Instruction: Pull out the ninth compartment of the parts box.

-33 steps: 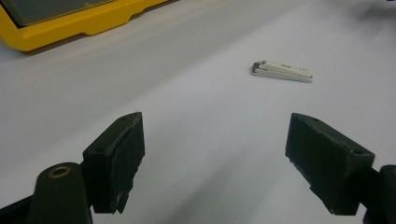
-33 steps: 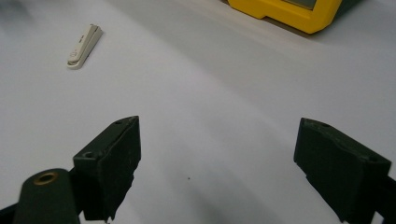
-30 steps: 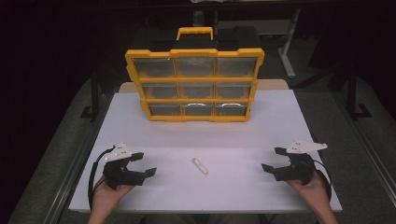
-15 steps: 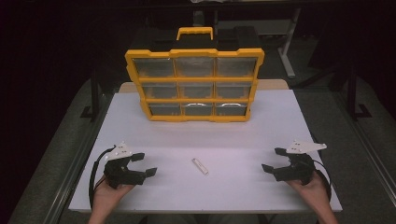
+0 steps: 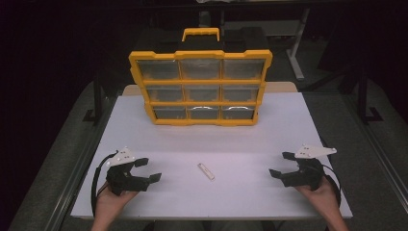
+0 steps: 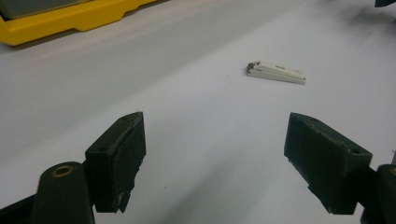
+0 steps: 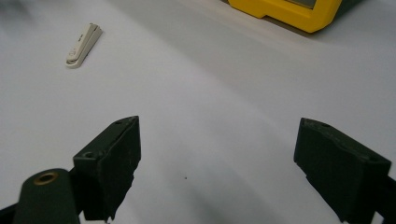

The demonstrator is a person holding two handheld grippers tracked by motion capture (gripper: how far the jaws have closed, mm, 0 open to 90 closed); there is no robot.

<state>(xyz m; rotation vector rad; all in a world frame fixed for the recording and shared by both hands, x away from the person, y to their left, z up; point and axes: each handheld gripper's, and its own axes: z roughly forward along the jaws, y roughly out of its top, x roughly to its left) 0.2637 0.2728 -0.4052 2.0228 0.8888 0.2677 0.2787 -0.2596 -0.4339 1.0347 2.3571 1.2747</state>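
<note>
A small white nail clipper [image 5: 206,171] lies flat on the white table [image 5: 202,139], near the front middle. It also appears ahead of the left jaws [image 6: 276,73] and far to the left of the right jaws [image 7: 83,45]. My left gripper [image 5: 148,170] rests at the front left, open, with nothing between its fingers [image 6: 116,163]. My right gripper [image 5: 281,164] rests at the front right, open and empty too. A yellow drawer organizer [image 5: 199,86] with clear drawers stands upright at the back of the table.
The organizer's yellow base edge [image 6: 60,18] shows at the top of the left gripper view, and a corner of the organizer [image 7: 289,14] in the right gripper view. Dark floor and metal table legs [image 5: 298,48] lie beyond the table. Cables trail from both grippers.
</note>
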